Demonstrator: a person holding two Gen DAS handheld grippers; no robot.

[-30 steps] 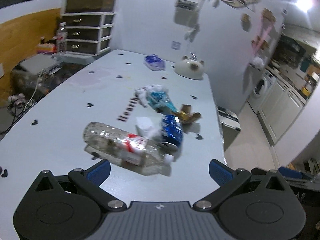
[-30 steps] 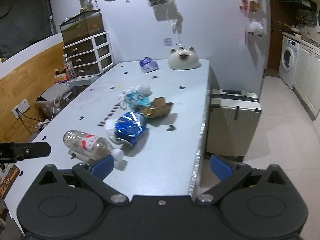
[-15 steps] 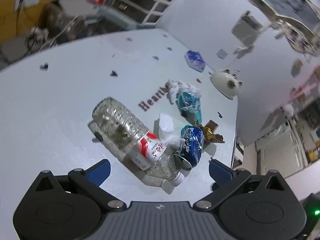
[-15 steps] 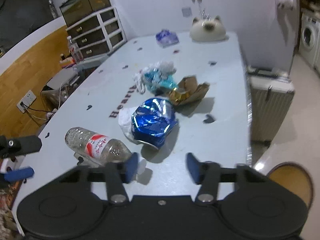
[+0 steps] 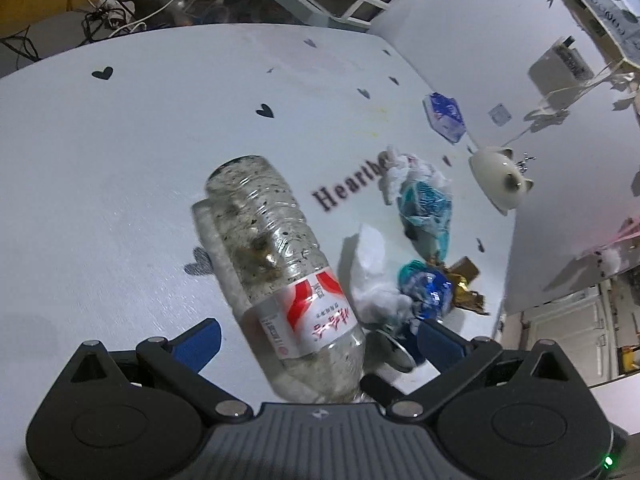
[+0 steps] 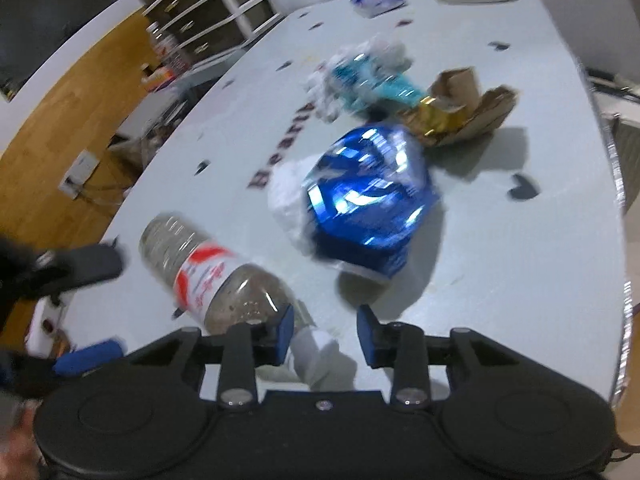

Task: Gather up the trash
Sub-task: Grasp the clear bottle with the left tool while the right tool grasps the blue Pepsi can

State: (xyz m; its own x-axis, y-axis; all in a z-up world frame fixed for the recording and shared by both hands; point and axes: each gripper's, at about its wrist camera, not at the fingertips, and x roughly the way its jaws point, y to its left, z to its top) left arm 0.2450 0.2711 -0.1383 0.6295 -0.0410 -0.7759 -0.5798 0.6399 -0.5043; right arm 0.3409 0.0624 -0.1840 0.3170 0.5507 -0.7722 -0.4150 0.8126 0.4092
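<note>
A clear plastic bottle (image 5: pixel 280 264) with a red and white label lies on its side on the pale table (image 5: pixel 120 160). My left gripper (image 5: pixel 316 340) is open, its jaws to either side of the bottle's neck end. In the right wrist view the bottle (image 6: pixel 216 276) lies at lower left, its white cap between the jaws of my right gripper (image 6: pixel 324 332), which is partly closed and not touching it. A crumpled blue foil bag (image 6: pixel 368 192), white tissue (image 5: pixel 372 280), a teal wrapper (image 6: pixel 372 76) and brown-gold packaging (image 6: pixel 456 108) lie beyond.
A white cat-shaped pot (image 5: pixel 500 180) and a blue packet (image 5: pixel 444 116) sit at the table's far end. A drawer unit (image 6: pixel 216 12) stands past the far left corner. The table's right edge (image 6: pixel 618 200) drops to the floor. Cables and clutter (image 5: pixel 132 12) lie left of the table.
Both grippers have moved down and forward toward the trash. The left now straddles the bottle. The right gripper's jaws have narrowed from wide open and now flank the bottle's cap.
</note>
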